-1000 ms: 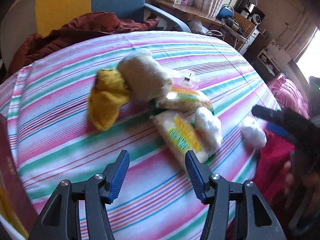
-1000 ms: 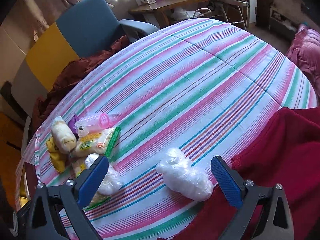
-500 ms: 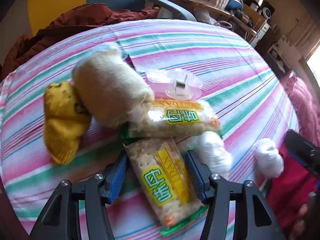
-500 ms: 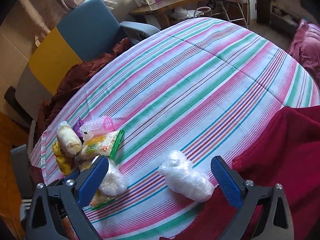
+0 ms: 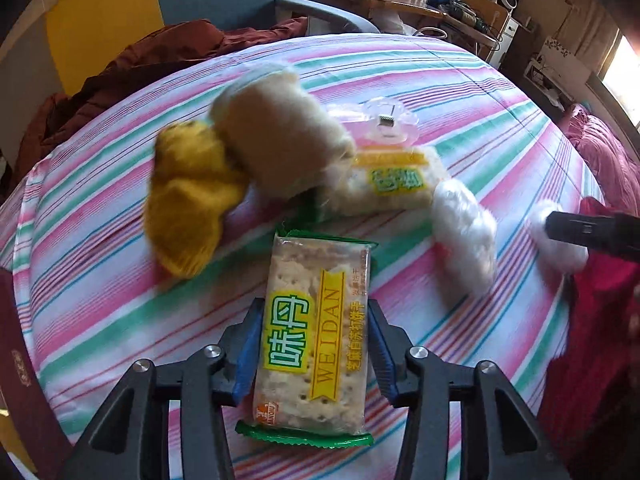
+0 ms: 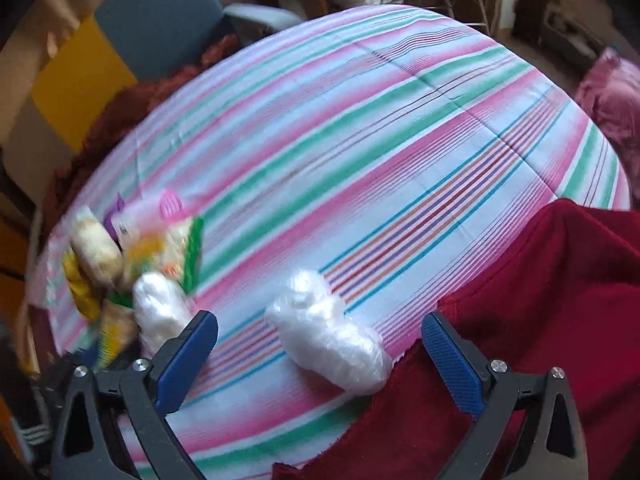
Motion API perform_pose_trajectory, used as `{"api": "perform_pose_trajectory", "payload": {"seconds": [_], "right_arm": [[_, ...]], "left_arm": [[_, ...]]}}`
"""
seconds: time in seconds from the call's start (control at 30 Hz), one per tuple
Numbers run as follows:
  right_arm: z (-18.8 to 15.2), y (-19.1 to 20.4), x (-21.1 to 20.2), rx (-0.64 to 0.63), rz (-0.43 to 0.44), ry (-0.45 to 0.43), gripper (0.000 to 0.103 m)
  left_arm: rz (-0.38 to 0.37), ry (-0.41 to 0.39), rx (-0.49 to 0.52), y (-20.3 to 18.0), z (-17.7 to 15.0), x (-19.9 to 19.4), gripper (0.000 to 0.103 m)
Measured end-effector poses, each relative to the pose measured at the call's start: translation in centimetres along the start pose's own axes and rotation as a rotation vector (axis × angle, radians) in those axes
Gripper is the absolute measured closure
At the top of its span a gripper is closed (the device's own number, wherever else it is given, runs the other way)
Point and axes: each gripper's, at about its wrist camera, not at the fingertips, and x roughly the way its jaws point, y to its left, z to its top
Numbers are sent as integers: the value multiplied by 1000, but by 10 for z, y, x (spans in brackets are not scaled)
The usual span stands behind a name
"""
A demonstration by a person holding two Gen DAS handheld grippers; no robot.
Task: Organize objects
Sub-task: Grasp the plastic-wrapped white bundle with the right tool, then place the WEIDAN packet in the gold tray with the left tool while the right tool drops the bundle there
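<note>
My left gripper (image 5: 311, 344) is shut on a cracker packet (image 5: 316, 332) with a yellow and green label and holds it just above the striped tablecloth (image 5: 100, 280). Beyond it lie a second cracker packet (image 5: 388, 184), a yellow sock (image 5: 188, 200), a beige sock roll (image 5: 280, 140), a clear pink clip (image 5: 380, 120) and a white plastic bundle (image 5: 464, 236). My right gripper (image 6: 320, 344) is open, hovering over another white plastic bundle (image 6: 328, 328) at the table's near edge. The pile (image 6: 120, 264) shows blurred at left in the right wrist view.
A dark red cloth (image 6: 540, 340) covers the near right edge of the table. A blue and yellow chair (image 5: 160, 8) with a maroon jacket (image 5: 140, 64) stands behind the table. A dark red box (image 5: 24, 380) sits at the left edge.
My left gripper closed on the nearer cracker packet and pulled it back from the pile. My right gripper moved closer to the white bundle and stays open.
</note>
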Motion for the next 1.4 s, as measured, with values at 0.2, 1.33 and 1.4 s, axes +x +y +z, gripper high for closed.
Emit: {"api": "perform_pose_trajectory", "payload": {"seconds": [0.2, 1.33, 1.4], "right_arm": [[-8, 10, 11, -84, -82, 43, 57], [-73, 184, -73, -530, 322, -267, 55], [-87, 209, -78, -579, 368, -260, 55]], "left_arm": [[-3, -46, -7, 14, -33, -18, 55], [56, -376, -439, 184, -155, -187, 55], [67, -385, -482, 199, -166, -192, 55]]}}
